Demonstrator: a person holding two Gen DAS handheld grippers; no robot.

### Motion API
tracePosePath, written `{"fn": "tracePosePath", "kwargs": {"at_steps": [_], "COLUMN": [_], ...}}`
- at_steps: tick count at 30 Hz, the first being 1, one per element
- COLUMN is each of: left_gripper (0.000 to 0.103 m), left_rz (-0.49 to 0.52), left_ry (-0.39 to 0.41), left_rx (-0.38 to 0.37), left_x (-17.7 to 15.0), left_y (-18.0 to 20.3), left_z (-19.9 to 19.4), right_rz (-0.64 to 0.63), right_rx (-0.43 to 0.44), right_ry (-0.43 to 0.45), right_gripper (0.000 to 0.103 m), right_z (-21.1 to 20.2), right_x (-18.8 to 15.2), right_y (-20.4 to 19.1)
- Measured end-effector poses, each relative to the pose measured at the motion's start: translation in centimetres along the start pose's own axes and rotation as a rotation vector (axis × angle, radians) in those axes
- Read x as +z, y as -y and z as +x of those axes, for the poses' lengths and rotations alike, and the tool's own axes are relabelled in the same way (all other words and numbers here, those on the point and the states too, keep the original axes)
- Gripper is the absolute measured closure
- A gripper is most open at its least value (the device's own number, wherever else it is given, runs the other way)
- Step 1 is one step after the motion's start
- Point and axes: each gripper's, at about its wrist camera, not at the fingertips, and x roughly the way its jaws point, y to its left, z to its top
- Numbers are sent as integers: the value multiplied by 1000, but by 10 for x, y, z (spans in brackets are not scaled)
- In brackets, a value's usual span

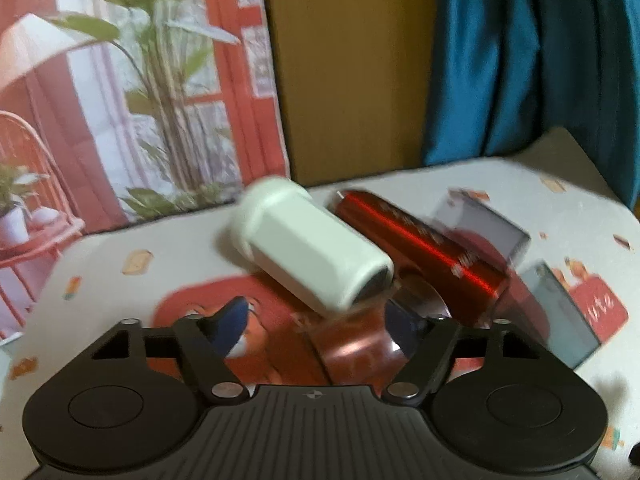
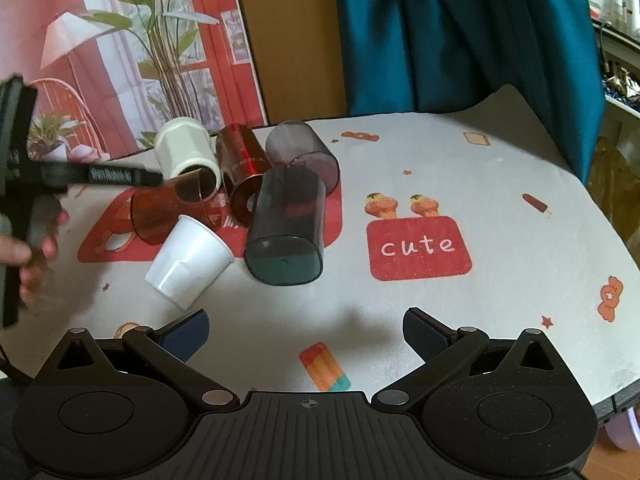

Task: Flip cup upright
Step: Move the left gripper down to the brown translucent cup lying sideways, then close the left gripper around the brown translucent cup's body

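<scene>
Black two-finger tongs of the right gripper [image 2: 306, 330] fill the bottom of the right wrist view, their blue-padded fingers spread wide apart and holding nothing, hovering over a round table [image 2: 500, 184] covered in a pale cloth printed with ice creams and a red patch reading "cute". Beyond them lies a huddle of toppled cups. Nearest is a small white paper cup [image 2: 190, 266] on its side, mouth toward the camera. Just behind it lie a translucent amber plastic cup [image 2: 168, 210], a tall smoky-grey plastic tumbler [image 2: 286, 228], a shiny dark red metallic cup [image 2: 242, 172], a second grey translucent cup [image 2: 304, 152] and a cream-white faceted cup [image 2: 186, 152], all tipped over and crowded together. The left gripper [image 1: 316, 318], seen blurred in its own view, is also spread open, empty, and sits low just short of the cream-white faceted cup [image 1: 312, 246], which lies on its side touching the red metallic cup [image 1: 420, 246]. That cream cup looks the likely target. It appears light, rigid and smooth, so it may roll or slip; gripping across its flat-sided body near the middle should hold best. A person's hand [image 2: 28, 248] grips the left tool's handle at the left edge.
</scene>
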Motion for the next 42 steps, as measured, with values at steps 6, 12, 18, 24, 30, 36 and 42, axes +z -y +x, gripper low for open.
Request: {"fn": "tracePosePath", "kwargs": {"at_steps": [6, 12, 18, 24, 30, 36, 42], "left_gripper": [25, 25, 26, 38, 36, 21, 15], "left_rz": [167, 245, 237, 215, 166, 128, 52], "left_ry": [13, 14, 14, 15, 16, -27, -52], "left_rx": [-35, -74, -105, -112, -104, -125, -169], "left_x": [-17, -13, -13, -15, -19, -13, -12], "left_y": [24, 36, 35, 32, 27, 22, 9], "left_z": [8, 22, 32, 20, 17, 35, 47], "right_rz": [26, 29, 51, 42, 40, 47, 61], "right_rx": [-4, -8, -17, -8, -2, -10, -19], "right_ry": [-25, -34, -49, -47, -47, -33, -35], "right_gripper": [0, 0, 0, 0, 0, 0, 0], "right_z": [8, 13, 18, 18, 15, 9, 9], "right_x": [-1, -2, -2, -1, -3, -3, -2], "right_y": [8, 10, 16, 13, 10, 12, 15]}}
